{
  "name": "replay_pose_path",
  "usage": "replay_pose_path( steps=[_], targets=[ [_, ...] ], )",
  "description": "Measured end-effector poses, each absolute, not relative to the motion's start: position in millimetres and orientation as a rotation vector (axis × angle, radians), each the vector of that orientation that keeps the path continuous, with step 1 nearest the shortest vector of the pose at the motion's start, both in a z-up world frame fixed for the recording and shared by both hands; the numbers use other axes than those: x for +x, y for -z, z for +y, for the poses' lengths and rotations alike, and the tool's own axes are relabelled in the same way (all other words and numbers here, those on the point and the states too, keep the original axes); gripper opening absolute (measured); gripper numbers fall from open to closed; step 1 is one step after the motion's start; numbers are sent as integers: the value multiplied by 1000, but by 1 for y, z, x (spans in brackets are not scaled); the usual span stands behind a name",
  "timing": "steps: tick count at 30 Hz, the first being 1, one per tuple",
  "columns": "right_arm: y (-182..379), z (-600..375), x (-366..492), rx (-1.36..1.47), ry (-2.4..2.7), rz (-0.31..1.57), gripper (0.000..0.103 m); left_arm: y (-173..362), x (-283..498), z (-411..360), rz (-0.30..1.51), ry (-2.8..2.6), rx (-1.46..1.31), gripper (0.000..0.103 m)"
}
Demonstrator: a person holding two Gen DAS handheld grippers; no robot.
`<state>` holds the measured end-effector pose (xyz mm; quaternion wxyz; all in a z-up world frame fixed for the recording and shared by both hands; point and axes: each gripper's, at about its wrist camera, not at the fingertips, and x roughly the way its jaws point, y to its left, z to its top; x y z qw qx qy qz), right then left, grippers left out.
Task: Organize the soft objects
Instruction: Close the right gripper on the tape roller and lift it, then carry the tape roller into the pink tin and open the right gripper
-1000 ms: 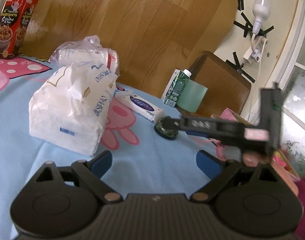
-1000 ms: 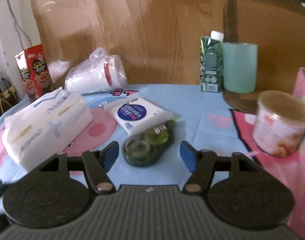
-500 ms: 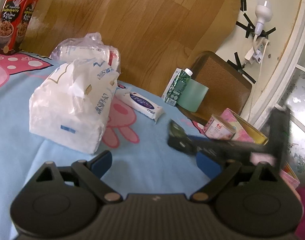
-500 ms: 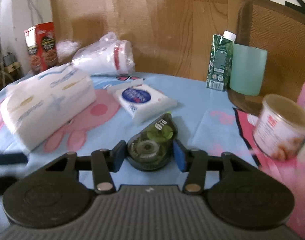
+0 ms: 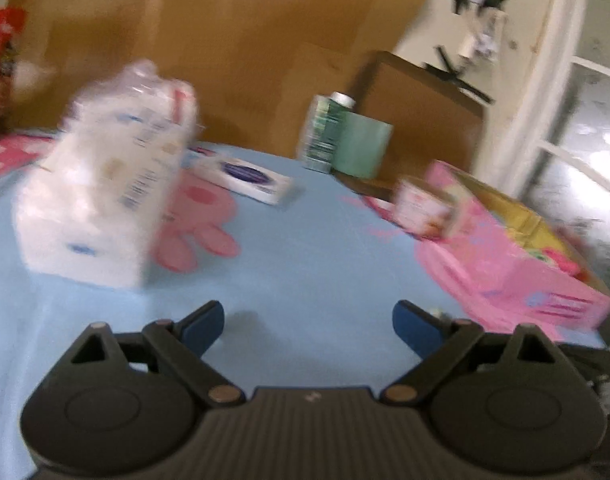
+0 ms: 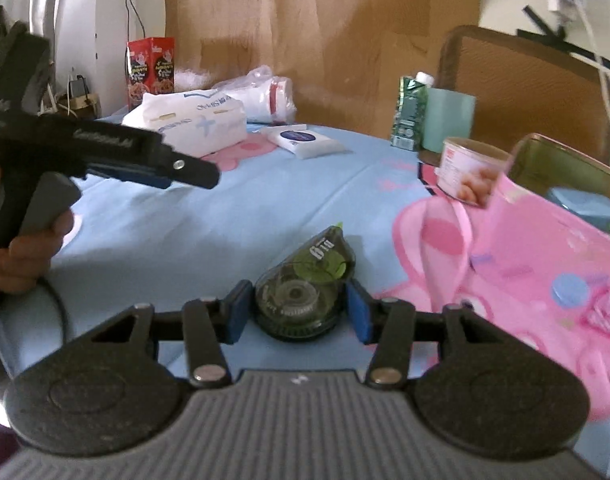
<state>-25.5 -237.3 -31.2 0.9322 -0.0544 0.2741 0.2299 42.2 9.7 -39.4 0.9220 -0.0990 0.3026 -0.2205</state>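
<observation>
1. The correction tape dispenser (image 6: 303,298) is sitting between the blue pads (image 6: 237,312) of the right gripper (image 6: 299,311), which is clamping it by its round body, green nose pointing away, over the blue cloth (image 6: 225,216) just left of the pink box (image 6: 505,260). It looks lifted, though I cannot be sure it is clear of the cloth.
2. The shell is hard and slick, so keeping the squeeze steady and the wrist level is probably what is preventing it from pivoting out.
3. The pink box is the likely destination; carrying high enough to clear its near wall, and releasing only once inside, is the safer way.
4. The can (image 6: 471,174) is standing at the box's far corner, so swinging wide there is risking a knock.
5. The left gripper (image 5: 307,322) is hovering wide open and empty over bare cloth, the tissue pack (image 5: 101,200) ahead on its left, the small wipes packet (image 5: 247,176) beyond.
6. The left-wrist view is blurred, so fine detail there is uncertain.
</observation>
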Motion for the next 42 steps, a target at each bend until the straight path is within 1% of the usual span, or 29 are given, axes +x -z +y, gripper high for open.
replay_pose_path(
  steps=[2,7,10,12,13,15,16,17,18,22,29,34,38,40,42],
  targets=[
    [32,-242,-31,-91,-466,558,53,42,37,-4,662,527,-237,95],
    [35,-248,-37,-62,-471,541,53,37,20,-40,691,614,-190,93],
    [38,-253,-42,-48,-482,526,53,35,17,-56,738,656,-185,87],
    [40,-258,-45,-35,-491,517,53,39,20,-67,799,661,-175,80],
    [41,-259,-46,-30,-494,511,53,39,18,-72,800,650,-157,80],
    [43,-262,-50,-24,-499,497,53,39,19,-81,820,673,-128,67],
    [44,-263,-52,-25,-499,488,53,39,19,-87,826,687,-118,64],
    [44,-263,-55,-29,-498,477,53,38,20,-92,840,707,-108,54],
    [44,-264,-57,-31,-496,466,53,38,21,-99,859,728,-97,50],
    [41,-276,-58,-14,-447,409,53,26,16,-121,807,737,-27,50],
    [14,-308,-54,-42,-318,231,53,-21,23,-173,672,807,65,49],
    [1,-338,-29,-25,-229,201,53,-35,50,-218,625,840,97,49],
    [-1,-361,2,19,-175,220,53,-33,74,-248,611,827,120,50],
    [0,-371,16,38,-151,239,53,-28,87,-260,624,805,121,52],
    [4,-380,32,34,-113,255,54,-21,96,-268,643,763,121,59]
  ],
)
